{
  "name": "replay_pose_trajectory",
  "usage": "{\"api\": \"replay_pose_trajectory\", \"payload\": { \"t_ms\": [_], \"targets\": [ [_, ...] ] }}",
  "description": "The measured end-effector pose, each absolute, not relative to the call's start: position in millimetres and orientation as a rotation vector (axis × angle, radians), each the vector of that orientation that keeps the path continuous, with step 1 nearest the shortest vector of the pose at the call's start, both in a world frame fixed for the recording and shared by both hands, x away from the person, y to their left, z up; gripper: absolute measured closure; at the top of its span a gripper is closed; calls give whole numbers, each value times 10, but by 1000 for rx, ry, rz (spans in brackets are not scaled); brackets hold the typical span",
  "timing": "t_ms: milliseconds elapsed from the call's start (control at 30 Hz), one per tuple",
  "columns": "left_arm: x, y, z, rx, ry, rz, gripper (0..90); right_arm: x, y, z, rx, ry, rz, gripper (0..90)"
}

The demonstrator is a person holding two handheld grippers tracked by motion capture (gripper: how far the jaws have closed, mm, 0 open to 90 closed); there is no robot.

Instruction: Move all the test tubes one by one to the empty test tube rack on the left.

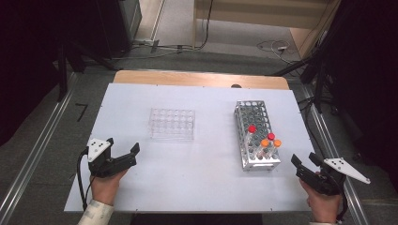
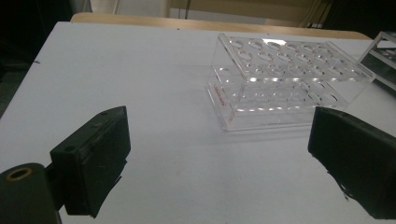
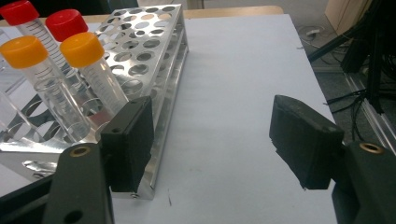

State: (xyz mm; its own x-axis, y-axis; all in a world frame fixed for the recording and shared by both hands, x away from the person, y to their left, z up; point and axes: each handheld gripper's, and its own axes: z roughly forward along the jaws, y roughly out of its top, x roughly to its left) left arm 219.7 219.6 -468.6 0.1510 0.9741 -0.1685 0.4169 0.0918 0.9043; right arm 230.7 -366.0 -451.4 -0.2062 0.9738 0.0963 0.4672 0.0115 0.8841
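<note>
Here, both grippers are held low at the near edge of the white table [image 1: 141, 197], each w/ jaws spread wide and nothing between them. The left gripper [image 1: 123, 151] is aimed toward the clear plastic rack [image 1: 172, 123], which stands empty near the table's middle, well apart from it. The right gripper [image 1: 305, 162] is seen just beside the metal rack [image 1: 253, 117], at whose near end four capped tubes are seated: two red-capped tubes [image 1: 252, 129], two orange-capped tubes [image 1: 265, 142].

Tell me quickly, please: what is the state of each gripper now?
Left gripper: open, holding nothing, near the clear rack.
Right gripper: open, holding nothing, beside the metal rack of capped tubes.
</note>
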Motion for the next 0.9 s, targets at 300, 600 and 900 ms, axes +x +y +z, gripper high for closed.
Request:
{"api": "replay_pose_trajectory", "payload": {
  "t_ms": [300,600,900],
  "targets": [
    [2163,2205,-4670,1482,1424,740,64,2259,-3606,-4513,1468,1738,1142,302],
    [2170,2198,-4688,1497,1439,749,64,2248,-3594,-4520,1459,1755,1158,301],
    [2173,2188,-4688,1501,1432,742,64,2232,-3465,-4511,1409,1801,1180,325]
  ]
}}
